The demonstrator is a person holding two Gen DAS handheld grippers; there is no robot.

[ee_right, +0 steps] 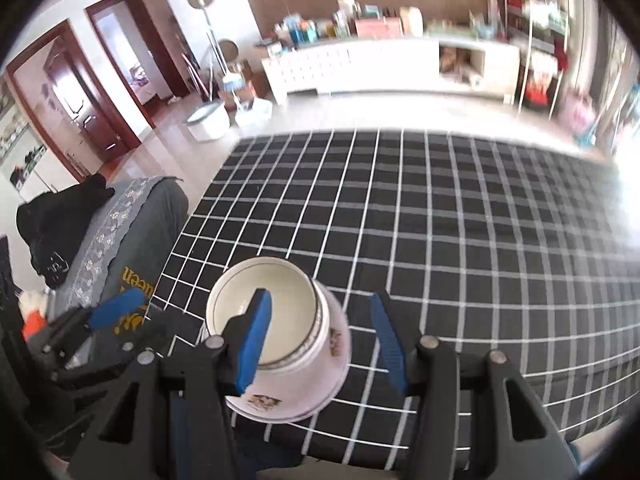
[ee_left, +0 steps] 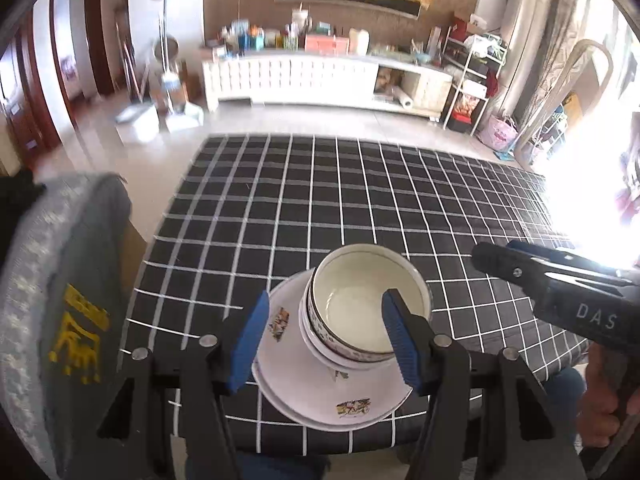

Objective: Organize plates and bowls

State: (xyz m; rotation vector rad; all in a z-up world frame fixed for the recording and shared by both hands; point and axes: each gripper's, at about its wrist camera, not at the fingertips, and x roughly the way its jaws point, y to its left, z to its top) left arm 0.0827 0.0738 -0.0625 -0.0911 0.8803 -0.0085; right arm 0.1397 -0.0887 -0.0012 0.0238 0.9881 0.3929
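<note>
Black cloth with a white grid covers the surface (ee_left: 360, 200), and beyond it stands a long white cabinet (ee_left: 304, 76) crowded with boxes and bottles. At about 6 o'clock on the surface, near its close edge, sits the task's ware: bowls (ee_left: 360, 304) nested together on a stack of white plates (ee_left: 320, 392) printed with small pictures. From the left wrist view the pile lies just below the centre; from the right wrist view the same bowls (ee_right: 264, 312) and plates (ee_right: 304, 384) lie at 7 o'clock.

By my judgement the stacking is already done, so the step in hand is to draw both tongs clear. To do this well I should lift them straight off, keeping the blue pads away from the top bowl's rim, since the pile sits close to the edge and a nudge could shift or tip it.

My left tongs (ee_left: 324, 340) stand about half open and hold nothing; the pads frame the pile in the picture, but I cannot tell that they touch it. My right tongs (ee_right: 324, 340) are likewise about half open and empty, one pad crossing the bowl's mouth in view only. A grey cushion (ee_left: 60, 300) lies at 9 o'clock.
</note>
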